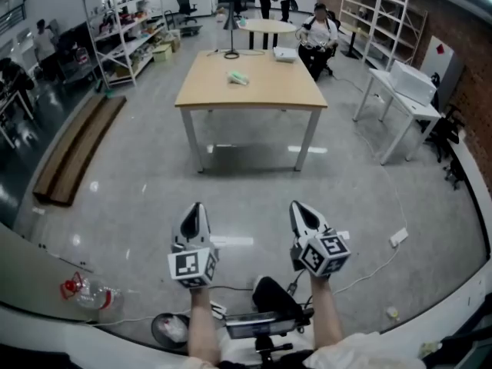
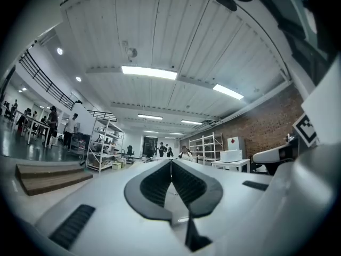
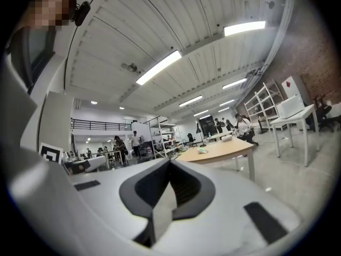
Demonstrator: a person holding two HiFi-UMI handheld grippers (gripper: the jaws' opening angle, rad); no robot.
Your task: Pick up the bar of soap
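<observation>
Booth: Soap first, where is it?

Floor: The small pale green bar of soap [image 1: 238,78] lies on the light wooden rectangular table with white metal legs [image 1: 265,91], out in the open on the top. It is well apart from both grippers. In the right gripper view the soap [image 3: 203,150] is just a little green blob on that tabletop.

Booth: And the tongs?

Floor: The white left gripper [image 1: 194,207] is clenched, its black pads meeting at the tip with nothing between them. The white right gripper [image 1: 300,206] is clenched too, and also empty. They sit side by side low in the head view, over the glossy grey floor [image 1: 254,198], both noses aimed at the table.

Booth: Anything else on that table?

Floor: A black-stemmed lamp [image 1: 231,29] stands near the far edge, and a white box [image 1: 285,54] sits to its right. A seated person in a white top [image 1: 319,31] is just beyond the table. Long brown wooden planks [image 1: 77,148] lie on the floor off to the left. A clear plastic bottle with a red cap [image 1: 91,292] lies at the lower left.
</observation>
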